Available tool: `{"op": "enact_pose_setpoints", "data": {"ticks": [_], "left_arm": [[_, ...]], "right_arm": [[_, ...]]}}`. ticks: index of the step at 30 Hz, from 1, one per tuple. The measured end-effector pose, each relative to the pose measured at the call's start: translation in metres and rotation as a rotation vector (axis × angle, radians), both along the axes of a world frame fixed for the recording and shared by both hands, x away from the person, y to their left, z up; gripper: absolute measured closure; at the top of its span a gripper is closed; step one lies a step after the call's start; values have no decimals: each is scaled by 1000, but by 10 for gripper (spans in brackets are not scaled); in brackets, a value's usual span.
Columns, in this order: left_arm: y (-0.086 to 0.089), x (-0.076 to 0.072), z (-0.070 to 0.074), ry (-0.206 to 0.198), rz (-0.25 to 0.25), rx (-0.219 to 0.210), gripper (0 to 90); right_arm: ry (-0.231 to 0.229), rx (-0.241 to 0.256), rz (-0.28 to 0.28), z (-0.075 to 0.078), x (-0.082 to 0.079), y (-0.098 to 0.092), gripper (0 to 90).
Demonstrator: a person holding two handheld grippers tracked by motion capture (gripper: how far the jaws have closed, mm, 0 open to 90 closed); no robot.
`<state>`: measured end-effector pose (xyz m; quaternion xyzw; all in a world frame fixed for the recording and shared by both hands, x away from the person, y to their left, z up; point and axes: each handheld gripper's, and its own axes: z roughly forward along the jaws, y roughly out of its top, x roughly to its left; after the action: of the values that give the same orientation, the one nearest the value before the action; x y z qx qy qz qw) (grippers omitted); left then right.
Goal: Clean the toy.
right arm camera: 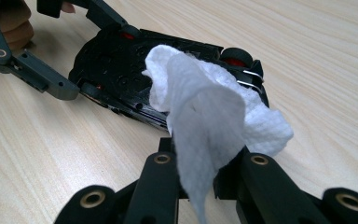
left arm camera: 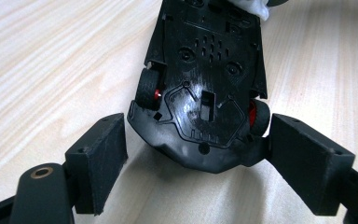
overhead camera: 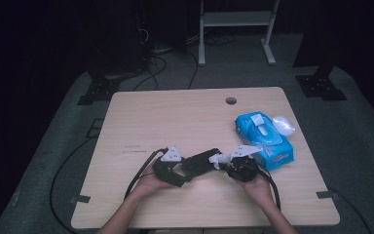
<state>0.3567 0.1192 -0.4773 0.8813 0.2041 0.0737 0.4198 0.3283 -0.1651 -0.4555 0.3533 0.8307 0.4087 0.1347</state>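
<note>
A black toy car (overhead camera: 200, 164) lies upside down on the wooden table (overhead camera: 175, 117), its underside and red-hubbed wheels up (left arm camera: 205, 93). My left gripper (overhead camera: 181, 173) is shut on one end of the car, a jaw at each side (left arm camera: 196, 137). My right gripper (overhead camera: 225, 165) is shut on a white wipe (right arm camera: 205, 102), which is pressed on the car's underside (right arm camera: 112, 70) at the other end. A corner of the wipe (left arm camera: 255, 5) shows at the top of the left gripper view. The left gripper's jaws (right arm camera: 51, 79) appear at the upper left of the right gripper view.
A blue pack of wet wipes (overhead camera: 263, 137) lies at the table's right side, just behind my right hand, with a crumpled white wipe (overhead camera: 283, 125) beside it. A cable hole (overhead camera: 231, 101) sits near the far edge. Cables trail off the near edge.
</note>
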Motion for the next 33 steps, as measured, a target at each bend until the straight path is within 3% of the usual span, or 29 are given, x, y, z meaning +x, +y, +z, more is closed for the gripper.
{"op": "enact_pose_setpoints", "data": {"ticks": [7,10,13,15,22,25,29,33], "left_arm": [[4,3,2,48,-5,-56,248],[5,6,1,81,6,-71,250],[7,11,1,138,21,-108,263],[10,14,1,150,42,-135,323],[3,17,-1,179,54,-133,340],[2,20,-5,233,55,-161,340],[1,20,-4,225,50,-155,340],[-2,16,0,164,39,-125,340]], "right_arm": [[6,2,3,-1,0,-1,808],[10,3,7,-1,1,-2,808],[9,1,8,-1,0,-2,808],[11,1,9,-2,0,-2,808],[7,-1,1,-2,1,-4,807],[9,4,-4,-2,1,-7,808],[5,0,-3,-3,1,-7,810],[2,15,0,-5,0,-10,812]]}}
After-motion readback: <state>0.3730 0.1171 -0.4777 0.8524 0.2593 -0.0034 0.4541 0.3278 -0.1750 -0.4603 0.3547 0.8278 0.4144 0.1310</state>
